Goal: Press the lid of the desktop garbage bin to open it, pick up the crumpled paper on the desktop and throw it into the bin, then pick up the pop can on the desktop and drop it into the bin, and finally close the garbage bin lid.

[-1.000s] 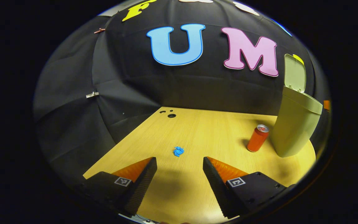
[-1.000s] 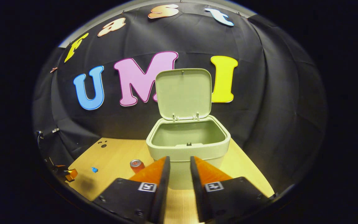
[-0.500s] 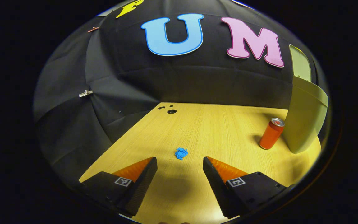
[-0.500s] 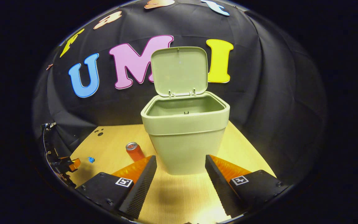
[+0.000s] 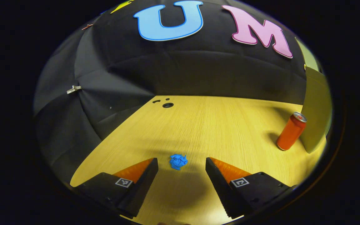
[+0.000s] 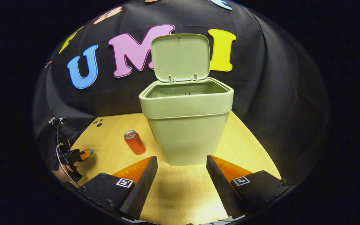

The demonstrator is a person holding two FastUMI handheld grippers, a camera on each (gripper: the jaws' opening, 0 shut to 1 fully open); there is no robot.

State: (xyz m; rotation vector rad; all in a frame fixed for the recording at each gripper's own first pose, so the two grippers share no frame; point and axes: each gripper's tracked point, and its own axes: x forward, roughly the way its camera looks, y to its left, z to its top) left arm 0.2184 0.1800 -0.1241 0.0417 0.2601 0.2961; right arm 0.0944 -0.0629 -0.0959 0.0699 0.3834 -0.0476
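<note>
Left claw [image 5: 181,170] hangs wide open just short of the blue crumpled paper [image 5: 178,161] on the bench [image 5: 217,125]; right claw [image 6: 181,170] gapes empty before the bin [image 6: 186,125]. Lid [image 6: 180,56] is up; pop can [image 6: 134,142] stands beside the bin, paper and can both still to go.

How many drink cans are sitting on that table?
1. A single orange pop can stands upright on the wooden table, just left of the open green bin in the right gripper view. The bin could hide something behind it.
</note>
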